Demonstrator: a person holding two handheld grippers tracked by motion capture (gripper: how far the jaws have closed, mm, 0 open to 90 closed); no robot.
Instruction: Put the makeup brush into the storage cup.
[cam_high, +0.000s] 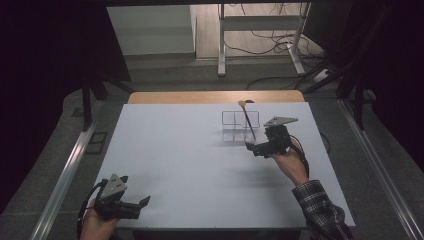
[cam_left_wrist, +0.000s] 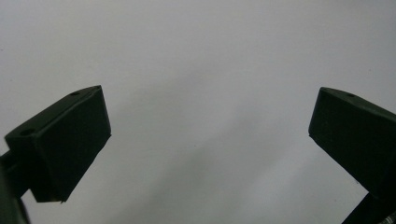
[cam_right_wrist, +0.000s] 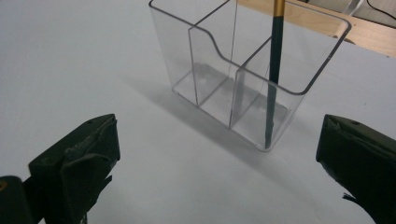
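Organizer (cam_right_wrist: 252, 70) w/ 3 compartments holds 1 brush (cam_right_wrist: 273, 74); both tongs wide open, empty.

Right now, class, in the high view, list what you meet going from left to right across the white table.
Left tongs → bare white table → clear plastic organizer with a dark brush standing in it → right tongs, beside the organizer.

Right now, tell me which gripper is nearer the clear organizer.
Right. The right gripper sits just in front of the clear organizer, fingers open; the left gripper rests far off at the table's near left edge.
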